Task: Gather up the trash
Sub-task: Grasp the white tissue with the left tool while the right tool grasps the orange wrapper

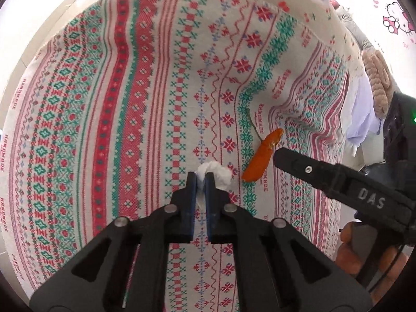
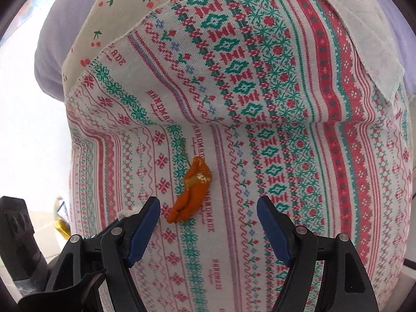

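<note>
Where writing can be read: the patterned cloth (image 1: 145,109) that covers the surface carries the word "HANDMADE" repeated along several stripes; the letters "DAS" stand in white on the black arm of the right tongs in the left wrist view.
Left tongs (image 1: 200,179): pressed together on a crumpled white tissue (image 1: 215,175), which bulges out past the tips and rests on the cloth.
Right tongs (image 2: 208,205): spread wide, nothing between the pads, hanging just above the cloth.
Orange peel (image 2: 191,191): lies flat on the cloth, just right of the tissue in the left wrist view; in the right wrist view it sits just ahead of the right tongs, nearer their left finger, touching neither.
Thin green stem (image 1: 253,124): runs from the far end of the peel across the cloth.
Cherry-print fabric (image 2: 104,26): shows beyond the far edge of the cloth.
Hand (image 1: 364,254): fingers show under the right tongs' body.
</note>
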{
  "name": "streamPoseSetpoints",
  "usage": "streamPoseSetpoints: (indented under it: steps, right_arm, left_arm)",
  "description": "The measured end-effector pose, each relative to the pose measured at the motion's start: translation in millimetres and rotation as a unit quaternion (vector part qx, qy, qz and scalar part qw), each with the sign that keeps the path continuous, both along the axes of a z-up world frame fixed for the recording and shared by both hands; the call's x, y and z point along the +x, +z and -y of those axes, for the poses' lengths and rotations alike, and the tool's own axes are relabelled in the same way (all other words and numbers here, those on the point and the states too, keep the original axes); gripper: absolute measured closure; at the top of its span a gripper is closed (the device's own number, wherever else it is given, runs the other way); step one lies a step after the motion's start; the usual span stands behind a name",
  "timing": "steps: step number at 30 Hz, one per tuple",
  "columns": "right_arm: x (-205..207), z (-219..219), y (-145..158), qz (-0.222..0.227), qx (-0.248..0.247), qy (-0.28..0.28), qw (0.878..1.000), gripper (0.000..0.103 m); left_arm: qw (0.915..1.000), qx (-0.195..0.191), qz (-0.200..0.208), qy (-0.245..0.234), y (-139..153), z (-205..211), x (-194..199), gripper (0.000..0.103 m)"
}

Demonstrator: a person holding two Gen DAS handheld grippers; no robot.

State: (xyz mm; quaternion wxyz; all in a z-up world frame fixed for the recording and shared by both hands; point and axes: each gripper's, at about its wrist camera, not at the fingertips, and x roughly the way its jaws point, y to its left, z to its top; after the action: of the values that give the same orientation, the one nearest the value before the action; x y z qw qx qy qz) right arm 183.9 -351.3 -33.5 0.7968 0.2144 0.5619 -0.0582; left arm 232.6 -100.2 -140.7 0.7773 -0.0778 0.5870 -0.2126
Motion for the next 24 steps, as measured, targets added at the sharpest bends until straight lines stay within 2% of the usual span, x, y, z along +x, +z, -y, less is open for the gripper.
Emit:
streamPoseSetpoints:
  steps: [9,14,17,20,22,23,24]
  right_arm:
    - [12,-12,-13,-0.008,-0.006,0.009,1.0,0.025]
    - [23,-30,-26,-0.009,-0.011,0.017,1.0,0.026]
    - [28,-41,-33,-0.011,-0.016,0.02,1.0,0.031]
    - [32,-48,-36,-0.007,-0.031,0.019,0.999,0.038]
    - [35,-51,-37,-0.002,-0.032,0.016,0.999,0.051]
    - [36,-53,-38,-0.003,-0.034,0.017,0.999,0.068]
    - [37,-52,-38,-0.005,-0.033,0.018,0.999,0.077]
  left_arm:
    - [1.0,0.002,0.007,0.006,9,-28,9,0.098]
    - [0.9998,-0.003,0.019,0.011,33,-40,-4,0.098]
    - [0.9996,-0.004,0.023,0.013,40,-46,-6,0.098]
    - [0.9994,0.003,0.032,0.015,48,-55,-9,0.098]
    - [0.9992,0.004,0.037,0.016,54,-61,-12,0.098]
    - [0.9991,0.003,0.039,0.016,56,-64,-13,0.098]
    - [0.999,0.002,0.042,0.016,59,-69,-14,0.098]
